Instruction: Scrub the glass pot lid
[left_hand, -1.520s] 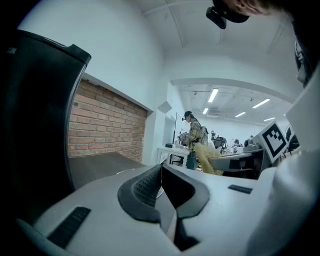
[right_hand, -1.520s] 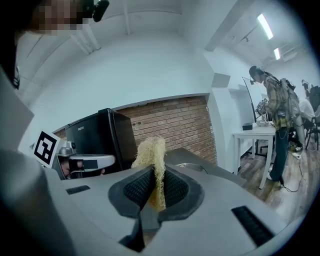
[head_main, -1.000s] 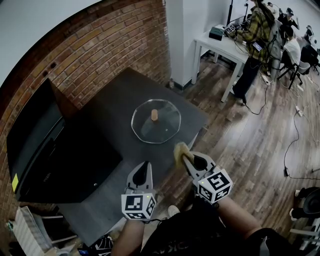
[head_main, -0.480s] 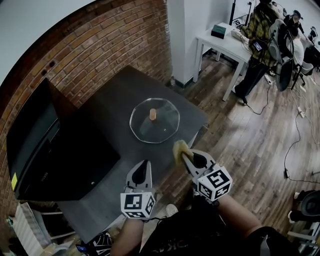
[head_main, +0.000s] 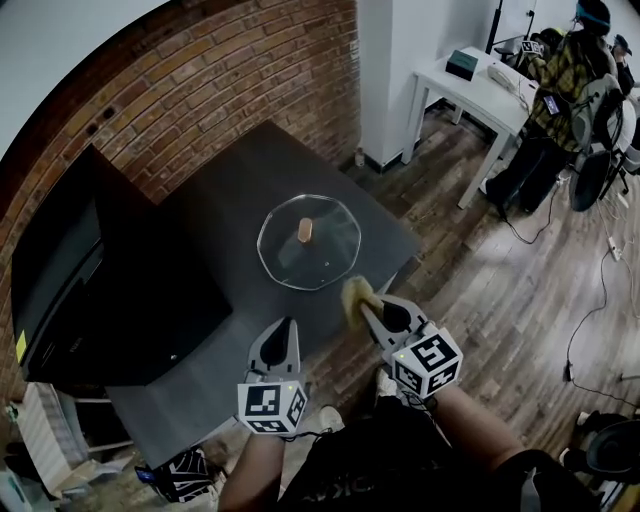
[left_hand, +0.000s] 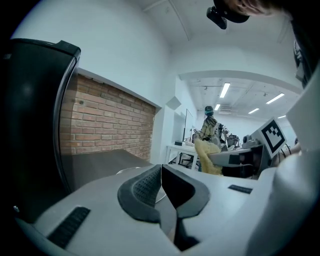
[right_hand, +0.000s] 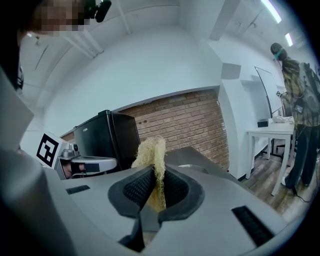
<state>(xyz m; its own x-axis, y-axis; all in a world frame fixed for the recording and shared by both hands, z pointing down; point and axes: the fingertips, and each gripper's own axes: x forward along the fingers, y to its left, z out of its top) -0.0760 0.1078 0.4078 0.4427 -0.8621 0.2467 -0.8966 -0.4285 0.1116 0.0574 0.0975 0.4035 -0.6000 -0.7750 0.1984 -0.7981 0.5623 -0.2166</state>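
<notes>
The glass pot lid (head_main: 309, 243) with a tan knob (head_main: 305, 230) lies flat on the dark table (head_main: 230, 200), near its front right corner. My right gripper (head_main: 362, 304) is shut on a yellow fibrous scrubber (head_main: 354, 296), held just short of the lid's near edge. In the right gripper view the scrubber (right_hand: 151, 159) sticks up between the pads and the lid's rim (right_hand: 192, 167) shows beyond. My left gripper (head_main: 281, 345) hovers over the table's front edge, shut and empty; its jaws (left_hand: 161, 186) meet with nothing between them.
A large black appliance (head_main: 90, 290) fills the table's left side. A brick wall (head_main: 220, 80) runs behind the table. To the right is wood floor (head_main: 500, 290), a white table (head_main: 480, 95) and a person (head_main: 565, 90) standing at it.
The view has shifted slightly; the lid and both grippers keep almost the same places. The person at the white table has moved further right.
</notes>
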